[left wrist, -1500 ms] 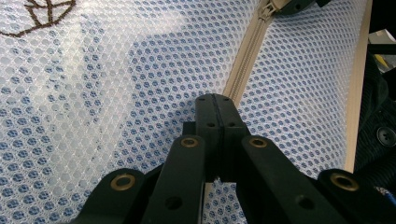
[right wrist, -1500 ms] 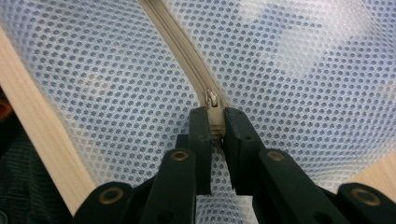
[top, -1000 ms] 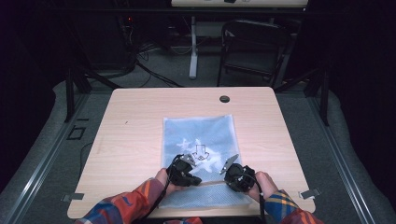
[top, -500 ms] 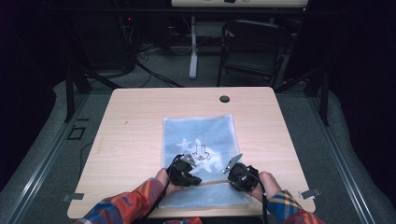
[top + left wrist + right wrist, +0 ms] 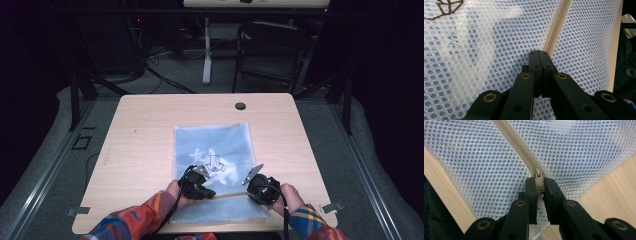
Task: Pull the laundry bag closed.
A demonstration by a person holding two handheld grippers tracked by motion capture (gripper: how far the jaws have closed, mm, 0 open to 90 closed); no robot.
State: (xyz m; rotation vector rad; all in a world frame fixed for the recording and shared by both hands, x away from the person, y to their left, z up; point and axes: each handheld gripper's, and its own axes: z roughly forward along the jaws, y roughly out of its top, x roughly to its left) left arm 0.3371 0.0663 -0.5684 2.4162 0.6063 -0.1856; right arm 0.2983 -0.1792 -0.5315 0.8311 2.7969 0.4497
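Currently, status as seen:
bag: mesh bag [image 5: 212, 160], flat on table [image 5: 145, 130], lies centre to near edge, long side running away from the person
bag look: white honeycomb mesh over pale blue contents, fine hexagonal holes; brown printed motif [image 5: 215, 162] with an arrow shape near the middle, a piece of it also at the top left corner of the left gripper view
zipper: beige zipper [image 5: 520, 147] crosses the bag near the person's edge; teeth closed along the visible run in both gripper views
slider: beige zipper pull [image 5: 538, 181] sits at the right end of the zipper, close to the bag's corner and bare wood
left gripper: left gripper [image 5: 539, 53] jaws pressed together, no gap; tips rest on the mesh right at the zipper tape; can't tell if fabric is pinched between them
right gripper: right gripper [image 5: 539, 183] jaws clamped on the zipper pull, pull visible between the pads
hands: both at the near edge, well apart along the zipper, plaid sleeves [image 5: 135, 222] behind them
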